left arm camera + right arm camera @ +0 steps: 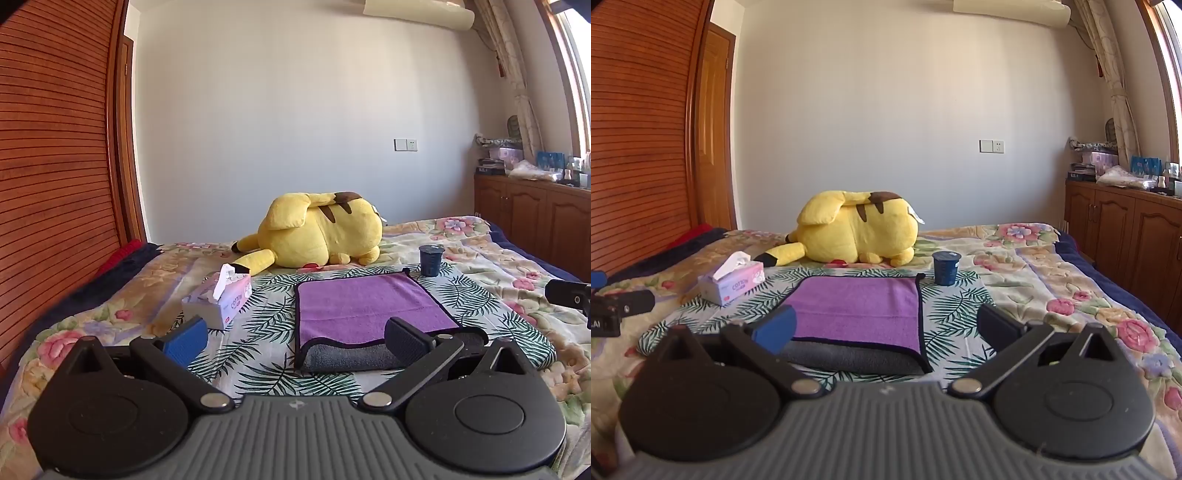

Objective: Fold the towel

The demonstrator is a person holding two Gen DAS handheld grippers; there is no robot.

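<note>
Purple towel (369,306) lay folded on the bed (480,254), grey underside showing along its near edge, just ahead of both tools. Left tool (295,341) was released, fingers spread, its right finger (406,338) over the towel's near right part; right tool (886,328) likewise released, straddling the towel's near right corner. Beyond: tissue box (221,299) left, dark cup (430,260) right, yellow plush (317,229) farthest.

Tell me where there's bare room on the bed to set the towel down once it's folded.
Free: the floral blanket right of the towel and cup. Crowded: the far side, with the tissue box and the plush.
</note>
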